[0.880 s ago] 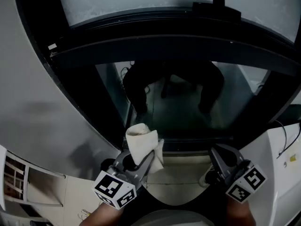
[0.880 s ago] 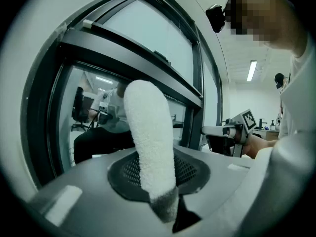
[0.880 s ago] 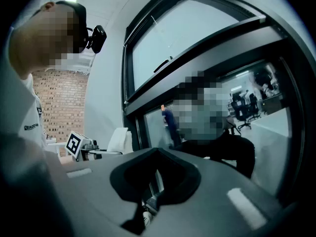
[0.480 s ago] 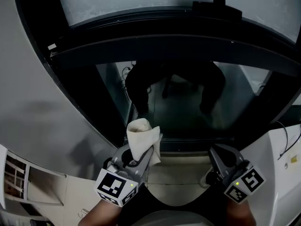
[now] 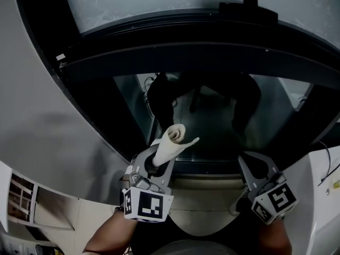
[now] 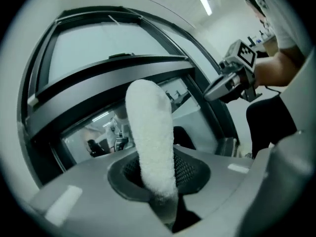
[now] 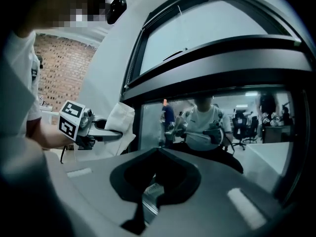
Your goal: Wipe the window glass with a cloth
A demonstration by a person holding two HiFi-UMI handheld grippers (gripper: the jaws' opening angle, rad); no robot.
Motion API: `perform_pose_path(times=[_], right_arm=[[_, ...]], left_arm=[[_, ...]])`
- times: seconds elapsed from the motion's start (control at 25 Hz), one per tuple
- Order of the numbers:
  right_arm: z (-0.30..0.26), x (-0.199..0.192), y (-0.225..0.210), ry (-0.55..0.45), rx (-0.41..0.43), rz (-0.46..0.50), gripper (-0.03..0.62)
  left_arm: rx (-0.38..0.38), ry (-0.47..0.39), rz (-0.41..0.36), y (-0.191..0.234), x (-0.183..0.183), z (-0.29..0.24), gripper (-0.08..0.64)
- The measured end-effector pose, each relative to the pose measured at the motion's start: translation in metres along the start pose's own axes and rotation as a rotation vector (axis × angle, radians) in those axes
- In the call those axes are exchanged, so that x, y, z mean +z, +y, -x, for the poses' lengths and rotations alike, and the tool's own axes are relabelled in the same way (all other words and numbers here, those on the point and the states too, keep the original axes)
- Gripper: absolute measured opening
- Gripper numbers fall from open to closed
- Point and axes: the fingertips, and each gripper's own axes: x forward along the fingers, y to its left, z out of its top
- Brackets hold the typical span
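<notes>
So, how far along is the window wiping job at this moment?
Done: the cloth is rolled up and clamped between the jaws of the left gripper. In hand: it points toward the window glass; I cannot tell if it touches. Left: the wiping itself, since no wiped streaks show. The right gripper is shut and empty.

The cloth (image 6: 150, 142) is white and nubbly like terry, soft and matt all over. The window glass (image 5: 212, 126) is smooth and glossy and mirrors the room, while its dark frame (image 5: 186, 52) carries only a dull sheen. The left tool (image 5: 158, 162) and the right tool (image 5: 251, 166) have smooth, matt grey plastic shells.
</notes>
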Motion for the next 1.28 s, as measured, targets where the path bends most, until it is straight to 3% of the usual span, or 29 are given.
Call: perform_pose_path(times=[0.24, 0.6, 0.96, 1.28], right_arm=[[-0.014, 0.000, -0.005, -0.012, 0.013, 0.012, 0.002], [-0.022, -0.002, -0.015, -0.033, 0.019, -0.013, 0.002], [-0.028, 0.010, -0.030, -0.060, 0.029, -0.001, 0.002], [-0.036, 0.005, -0.037, -0.063, 0.030, -0.013, 0.002]], left_arm=[[0.134, 0.065, -0.342, 0.019, 0.001, -0.015, 0.103], [0.284, 0.084, -0.681, 0.051, 0.028, -0.033, 0.103], [0.408, 0.096, -0.834, 0.096, 0.060, -0.056, 0.103], [0.507, 0.088, -0.884, 0.127, 0.080, -0.059, 0.103]])
